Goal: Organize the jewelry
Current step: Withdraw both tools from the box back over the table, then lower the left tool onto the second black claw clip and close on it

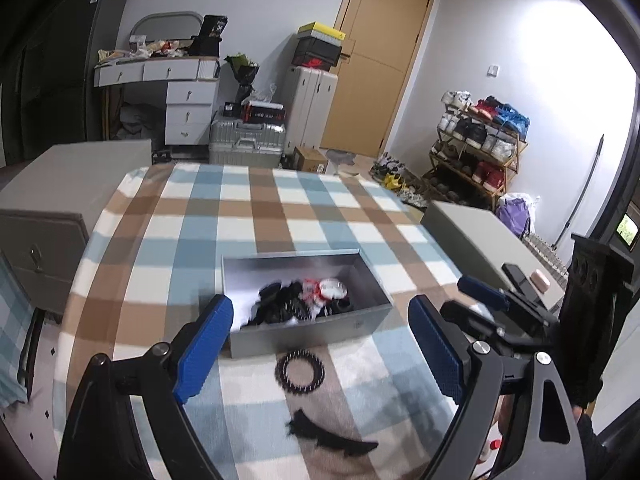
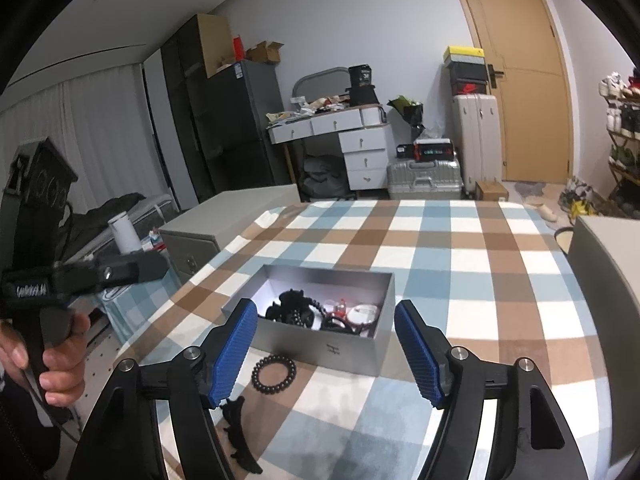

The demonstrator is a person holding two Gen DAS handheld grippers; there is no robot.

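Both claws, left claw [image 1: 320, 356] and right claw [image 2: 326, 354], hung spread and empty; the black beaded bracelet [image 2: 274, 374] lay low-centre before the grey rectangular metal box [image 2: 352, 350], best pinched across its ring.

Both wrist views near, share grey box [image 1: 308, 336].

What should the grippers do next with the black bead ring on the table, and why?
Probably lower the right gripper onto the black bead bracelet. Both it and the left gripper are open and empty, and the bracelet lies just outside the gray box.
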